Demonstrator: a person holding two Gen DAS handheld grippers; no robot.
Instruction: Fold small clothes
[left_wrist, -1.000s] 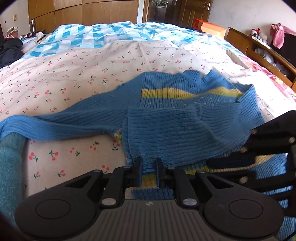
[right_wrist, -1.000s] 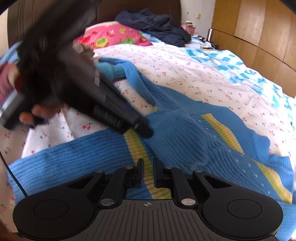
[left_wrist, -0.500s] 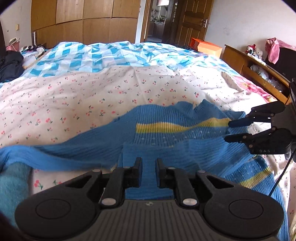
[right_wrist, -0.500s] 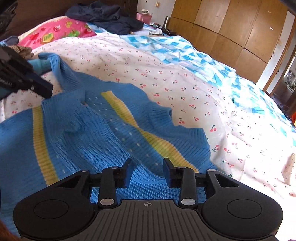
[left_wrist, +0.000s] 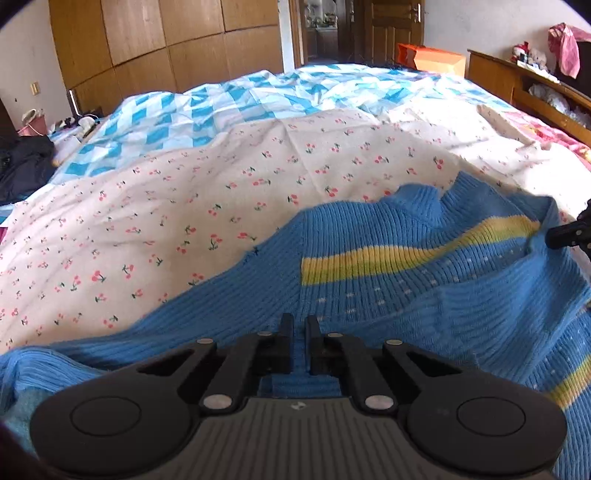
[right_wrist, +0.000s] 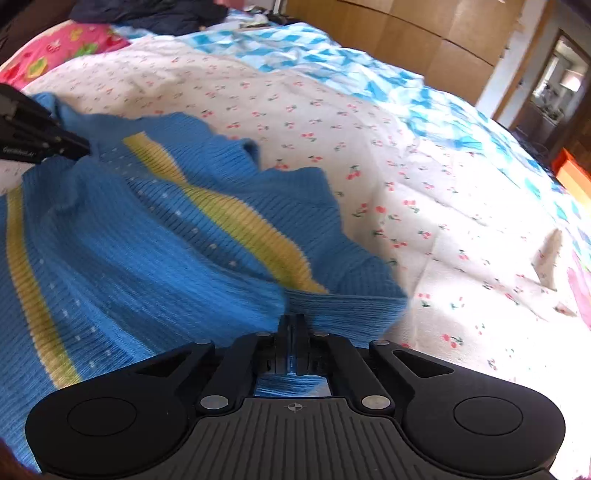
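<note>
A blue ribbed sweater (left_wrist: 406, 295) with yellow stripes lies spread on the bed. In the left wrist view my left gripper (left_wrist: 300, 321) is closing, its fingers pinched on a fold of the blue knit near the sleeve side. In the right wrist view my right gripper (right_wrist: 295, 321) is closing too, its fingers tight on the sweater (right_wrist: 166, 240) at its right-hand edge. Each gripper shows in the other's view: the right gripper (left_wrist: 565, 236) at the far right, the left gripper (right_wrist: 55, 144) at the far left. The knit hangs slightly raised between them.
The bed carries a cream cherry-print sheet (left_wrist: 221, 192) and a blue-and-white check quilt (left_wrist: 258, 99) behind it. Dark clothes (left_wrist: 22, 166) lie at the left, a pink pillow (right_wrist: 66, 48) near the headboard. A wooden cabinet (left_wrist: 524, 85) and wardrobe doors (left_wrist: 166, 40) stand beyond.
My right gripper swung away from the left one to the sweater's right edge, opened, then shut on it. The left gripper shifted along the knit, which now stretches between the two.
</note>
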